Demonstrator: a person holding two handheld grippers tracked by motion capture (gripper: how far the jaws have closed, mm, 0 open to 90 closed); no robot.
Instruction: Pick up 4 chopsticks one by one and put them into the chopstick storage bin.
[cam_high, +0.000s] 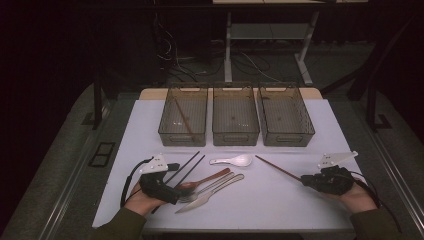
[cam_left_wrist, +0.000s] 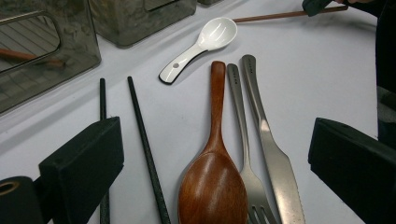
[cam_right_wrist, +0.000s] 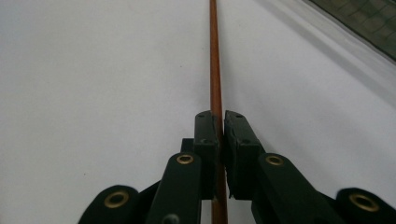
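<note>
Wooden chopstick (cam_right_wrist: 215, 60) lies on the white table (cam_high: 280, 200) pinched at its end by the right gripper (cam_right_wrist: 221, 122), left gripper (cam_left_wrist: 210, 154) spread wide, so lifting could make it swivel loose.

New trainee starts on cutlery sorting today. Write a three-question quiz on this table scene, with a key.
1. True or false: the right tongs are shut on the brown chopstick.
2. Which bin already holds a brown chopstick: A the left bin, B the middle bin, C the right bin?
3. Name the utensil lying directly between the open left tongs in the left gripper view.

Key
1. True: both pads press on its shaft.
2. A.
3. The wooden spoon, with the fork and knife beside it, the black chopsticks to its other side, and the white spoon beyond.
</note>
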